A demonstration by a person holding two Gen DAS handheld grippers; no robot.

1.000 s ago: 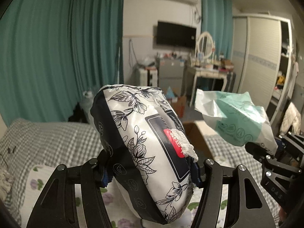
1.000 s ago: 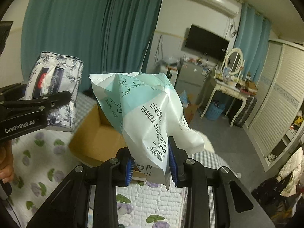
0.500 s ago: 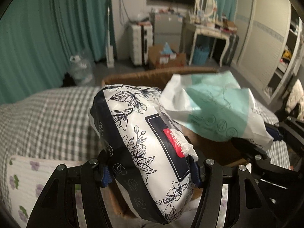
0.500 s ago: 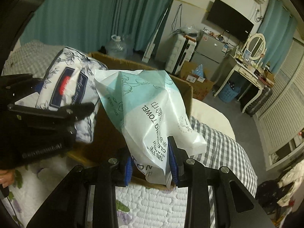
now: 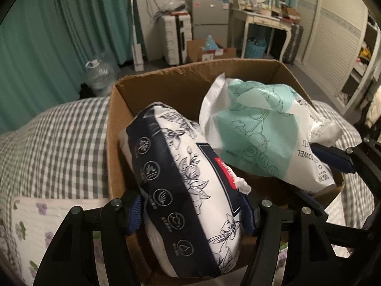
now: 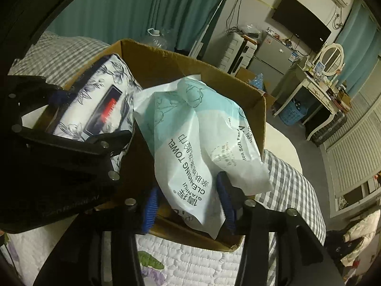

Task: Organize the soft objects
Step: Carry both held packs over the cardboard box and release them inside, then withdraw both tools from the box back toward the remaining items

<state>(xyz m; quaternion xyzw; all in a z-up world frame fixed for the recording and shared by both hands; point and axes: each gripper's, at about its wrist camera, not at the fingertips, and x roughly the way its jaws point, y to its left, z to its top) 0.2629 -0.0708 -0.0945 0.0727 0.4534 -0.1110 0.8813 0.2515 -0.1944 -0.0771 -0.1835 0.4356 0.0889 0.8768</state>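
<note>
Cardboard box (image 5: 114, 128) | floral pack (image 5: 190, 178) lowered inside, left gripper (image 5: 190, 211) loosening | mint towel pack (image 6: 202, 143) released from right gripper (image 6: 188, 205), jaws just widened

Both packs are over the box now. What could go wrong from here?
1. The mint towel pack hangs over the cardboard box's right and near walls; the right gripper's fingers have just been opening, so it may drape over the rim or slide onto the bed.
2. The floral tissue pack stands on end between the left gripper's fingers and may tip against the mint pack.
3. The grippers sit close together and may bump as they withdraw.
</note>
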